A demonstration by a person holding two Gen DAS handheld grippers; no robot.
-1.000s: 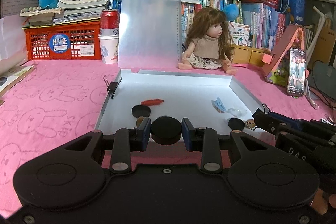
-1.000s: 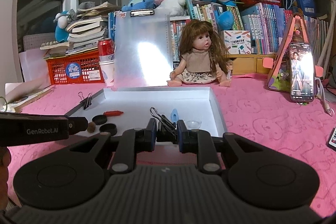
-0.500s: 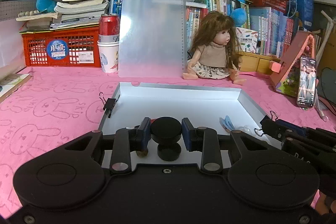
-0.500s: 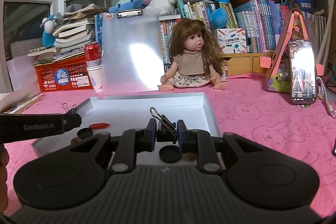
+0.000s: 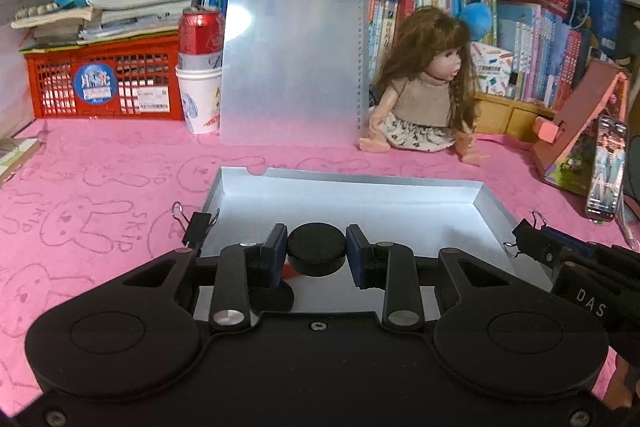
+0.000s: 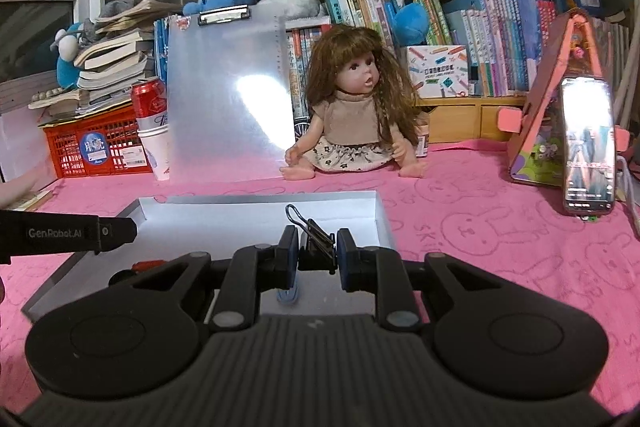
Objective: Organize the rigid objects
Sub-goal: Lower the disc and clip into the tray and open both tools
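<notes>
The left gripper [image 5: 317, 254] pinches a black puck [image 5: 317, 253] between its blue pads, held above the near end of the white tray [image 5: 344, 187]; the right gripper [image 6: 317, 254] is clamped on a black binder clip [image 6: 316, 247], also over the tray. Only the left view shows a second clip [image 5: 197, 225] on the tray's left rim and another puck [image 5: 272, 299] lying under the left finger. Only the right view shows a blue piece [image 6: 288, 295] on the tray floor and a red piece [image 6: 148, 265] at the left. Compared with a second ago, both grippers have drawn back toward the near end with their loads, so less of the tray's contents shows.
</notes>
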